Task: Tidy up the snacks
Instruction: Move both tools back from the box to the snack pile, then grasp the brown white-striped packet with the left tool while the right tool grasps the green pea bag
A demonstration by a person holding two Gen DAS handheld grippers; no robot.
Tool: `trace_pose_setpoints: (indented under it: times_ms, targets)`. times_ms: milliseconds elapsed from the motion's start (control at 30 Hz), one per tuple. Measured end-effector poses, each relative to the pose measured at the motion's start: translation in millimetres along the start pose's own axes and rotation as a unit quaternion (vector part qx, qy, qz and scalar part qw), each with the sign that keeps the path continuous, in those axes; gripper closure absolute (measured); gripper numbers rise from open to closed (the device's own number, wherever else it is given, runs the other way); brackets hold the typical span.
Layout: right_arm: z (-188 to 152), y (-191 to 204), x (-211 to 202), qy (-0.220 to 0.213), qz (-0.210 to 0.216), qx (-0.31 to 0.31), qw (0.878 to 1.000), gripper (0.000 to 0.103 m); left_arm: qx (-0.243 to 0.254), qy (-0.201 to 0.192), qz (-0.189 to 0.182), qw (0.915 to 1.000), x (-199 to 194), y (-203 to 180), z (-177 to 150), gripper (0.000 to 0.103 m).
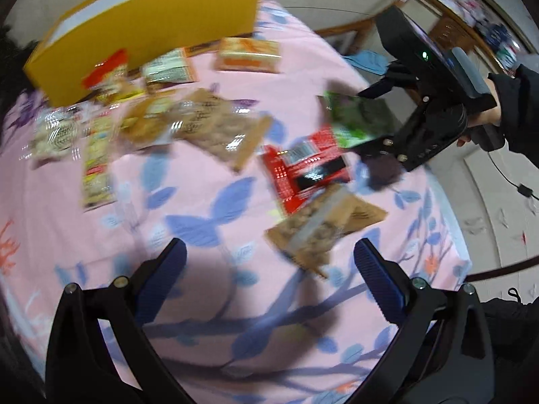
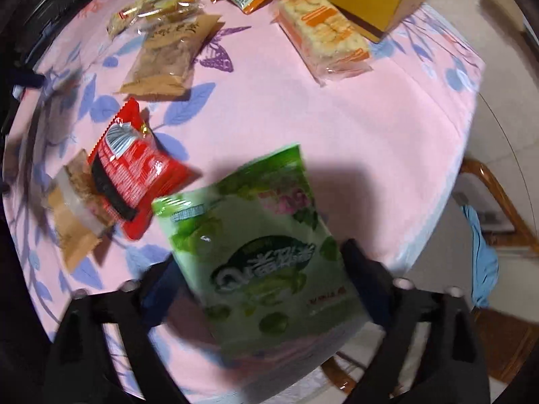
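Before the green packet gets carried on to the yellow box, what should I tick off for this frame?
1. Right claw has the green packet: ok, packet sits between its fingers, lifted off the cloth.
2. Grip secure: cannot tell, the contact is blurred and the packet hangs tilted.
3. Left claw free: ok, open and holding nothing above the pink tablecloth.
4. Yellow box reachable: ok, it stands at the far edge with its top open.
5. Path clear of the red packet: ok, it lies flat, left of the green one.
6. Space inside the box: cannot tell, interior not visible.
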State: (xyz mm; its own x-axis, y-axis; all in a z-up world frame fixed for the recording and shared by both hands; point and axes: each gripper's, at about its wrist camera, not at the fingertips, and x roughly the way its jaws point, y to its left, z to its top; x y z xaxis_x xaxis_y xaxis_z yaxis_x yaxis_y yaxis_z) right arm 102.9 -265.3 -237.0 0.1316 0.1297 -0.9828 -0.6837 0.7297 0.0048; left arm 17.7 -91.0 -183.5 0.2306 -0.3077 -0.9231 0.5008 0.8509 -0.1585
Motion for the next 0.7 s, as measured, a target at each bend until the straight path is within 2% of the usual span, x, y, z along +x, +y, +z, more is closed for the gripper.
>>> trace_pose_setpoints:
  times_ms: [100,167,300,400,467,567,600,633,700]
  targets:
    - [-12.0,15.3,-5.9,-0.001,0.015,0.031,0.999,0.039,0.033,0.008,-0.023,0.9992,21.0,-14.9,1.7,0.002]
    - [-20.9,28.9,-8.0,-0.004,0.023,0.054,0.998,0.04,0.053,0.019,-0.032,0.9979,33.9,-21.5,1.0,0.002]
    - [-36.2,48.8,-10.0,-0.021,0.02,0.116,0.993,0.039,0.073,0.038,-0.06,0.9948,58.1,-24.5,1.8,0.002]
    - [-44.3,47.7,-11.1,-0.047,0.017,0.171,0.984,0.037,0.084,0.02,-0.07,0.9938,60.5,-23.2,6.8,0.002]
    - [-52.7,46.2,-11.1,-0.064,0.027,0.206,0.976,0.035,0.08,0.011,-0.075,0.9939,62.1,-20.2,11.1,0.006]
    - [-59.1,42.2,-11.6,-0.082,0.029,0.238,0.967,0.033,0.106,-0.003,-0.069,0.9919,61.7,-25.4,8.9,0.029]
    - [-59.1,42.8,-12.6,-0.082,0.024,0.238,0.968,0.033,0.115,-0.006,-0.071,0.9908,60.8,-28.4,7.4,0.048]
    - [-57.9,44.4,-14.6,-0.081,0.017,0.236,0.968,0.033,0.124,-0.009,-0.06,0.9905,60.9,-32.4,4.9,0.056]
    - [-58.8,49.1,-14.5,-0.077,0.003,0.237,0.968,0.035,0.121,-0.018,-0.05,0.9912,59.7,-35.1,0.3,0.063]
